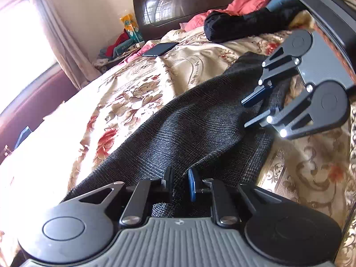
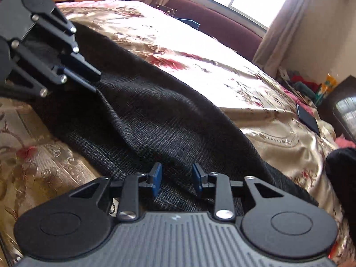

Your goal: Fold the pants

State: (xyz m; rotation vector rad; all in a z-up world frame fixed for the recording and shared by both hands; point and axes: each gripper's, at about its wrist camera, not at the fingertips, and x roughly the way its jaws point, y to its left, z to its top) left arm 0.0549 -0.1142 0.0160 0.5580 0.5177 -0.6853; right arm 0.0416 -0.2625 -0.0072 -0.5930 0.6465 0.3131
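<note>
While both grippers lift one edge of the pants (image 1: 178, 120) off the bed (image 1: 93, 102), presumably to carry it over, left gripper (image 1: 181, 183) jaws clench cloth; right gripper (image 2: 176, 179) jaws bracket fabric, grip uncertain. Farther: phone (image 1: 160, 49), black bundle (image 1: 240, 26), pink clothes (image 1: 242, 4), none obstructing.

Pants' (image 1: 189, 129) ends beyond view.
</note>
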